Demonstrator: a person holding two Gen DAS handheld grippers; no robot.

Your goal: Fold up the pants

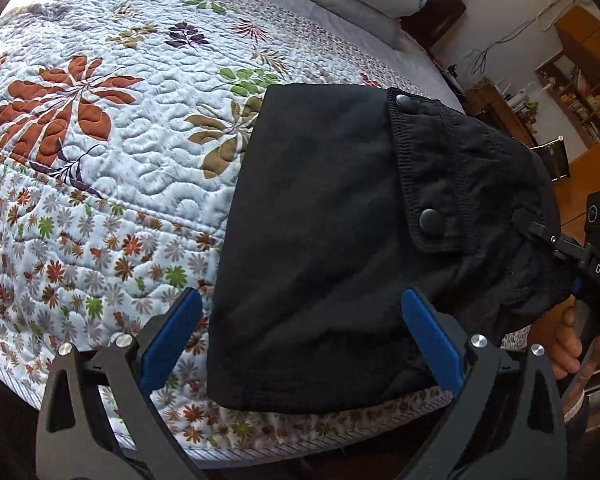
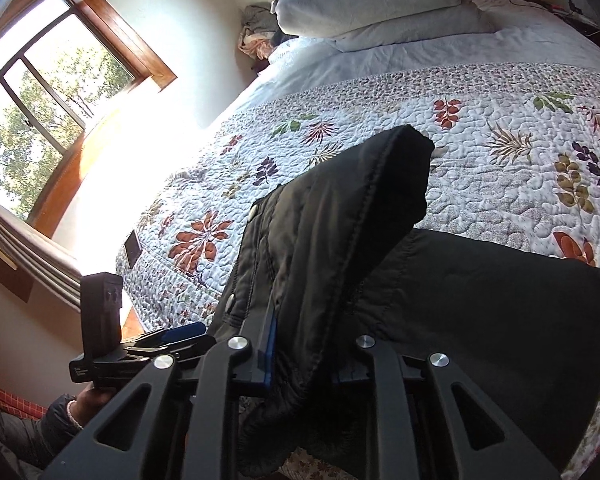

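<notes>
Black pants [image 1: 324, 240] lie folded on the floral quilt [image 1: 100, 160] near the bed's front edge. A snap-button flap [image 1: 428, 168] shows on top. My left gripper [image 1: 300, 344] is open, its blue fingers [image 1: 172, 340] standing either side of the pants' near end, apart from the cloth. My right gripper [image 2: 304, 360] is shut on a bunched fold of the pants [image 2: 340, 240] and lifts it off the bed. The right gripper also shows at the right edge of the left wrist view [image 1: 556, 244], gripping the cloth.
Stacked grey pillows [image 2: 372, 4] lie at the head of the bed. A window [image 2: 40, 92] is on the far wall. Wooden shelves [image 1: 572, 92] and a cabinet stand beyond the bed's right side. The bed edge [image 1: 260, 440] is just below the pants.
</notes>
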